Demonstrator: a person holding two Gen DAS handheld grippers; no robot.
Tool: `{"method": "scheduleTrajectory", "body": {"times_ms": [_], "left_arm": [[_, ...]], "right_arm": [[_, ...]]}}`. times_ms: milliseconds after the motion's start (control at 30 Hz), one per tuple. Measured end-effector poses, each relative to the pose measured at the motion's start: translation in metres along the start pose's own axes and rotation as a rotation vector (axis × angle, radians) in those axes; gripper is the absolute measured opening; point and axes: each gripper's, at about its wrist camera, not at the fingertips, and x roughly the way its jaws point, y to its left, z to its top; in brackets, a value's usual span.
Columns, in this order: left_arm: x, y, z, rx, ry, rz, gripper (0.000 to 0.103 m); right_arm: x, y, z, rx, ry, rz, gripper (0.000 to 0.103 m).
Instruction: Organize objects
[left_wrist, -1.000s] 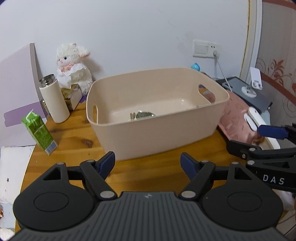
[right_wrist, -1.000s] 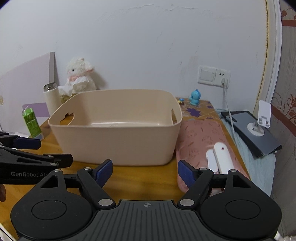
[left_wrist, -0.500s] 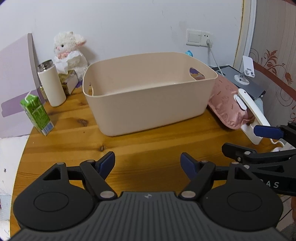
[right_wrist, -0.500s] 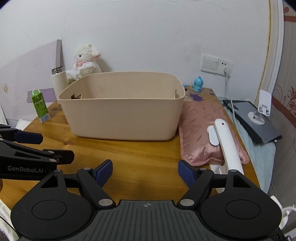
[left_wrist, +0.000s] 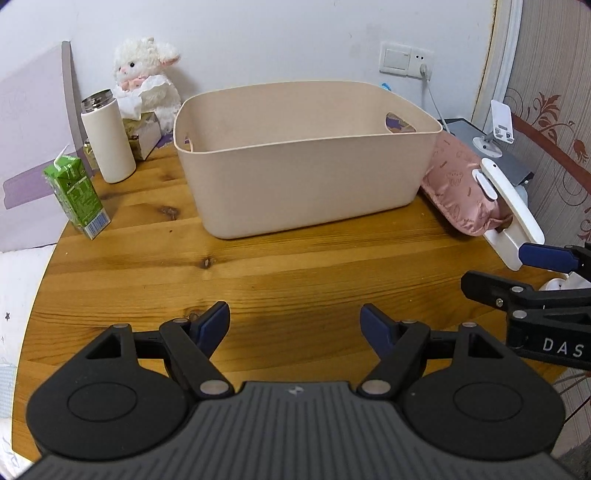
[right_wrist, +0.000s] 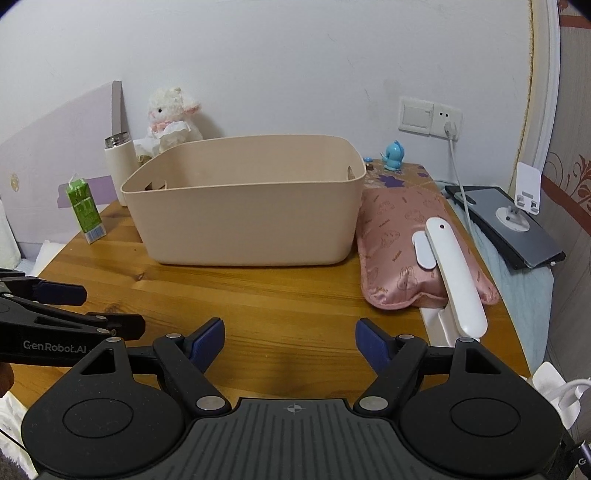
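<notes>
A beige plastic bin (left_wrist: 306, 158) stands on the round wooden table (left_wrist: 258, 280); it also shows in the right wrist view (right_wrist: 243, 210). Its inside is hidden from both views. My left gripper (left_wrist: 294, 325) is open and empty, over the table's front part, well short of the bin. My right gripper (right_wrist: 290, 339) is open and empty, beside the left one at the table's front right. A green juice carton (left_wrist: 75, 195), a white thermos (left_wrist: 107, 136) and a plush lamb (left_wrist: 144, 77) stand left of the bin.
A pink hot-water bag (right_wrist: 413, 243) with a white handle (right_wrist: 454, 273) lies right of the bin. A tissue box (left_wrist: 142, 133) sits behind the thermos. A blue figurine (right_wrist: 394, 155), a wall socket with cable (right_wrist: 448, 122) and a tablet with phone stand (right_wrist: 517, 218) are at the right.
Both grippers have pulled back and lower from the bin; its inside, seen a second ago, is now out of sight. Both stay open and empty.
</notes>
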Motion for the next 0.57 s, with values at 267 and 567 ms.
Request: {"method": "scheduleTrajectory", "body": {"times_ms": [267,567], "left_arm": [[-0.001,-0.003,-0.001,0.008,0.007,-0.019,0.079],[0.008,-0.009,-0.001,0.016,0.011,-0.026,0.087]], "right_arm": [[0.002,-0.004,-0.004,0.011,0.018,-0.011,0.08],[0.007,-0.007,-0.006,0.011,0.036,-0.023,0.08]]}}
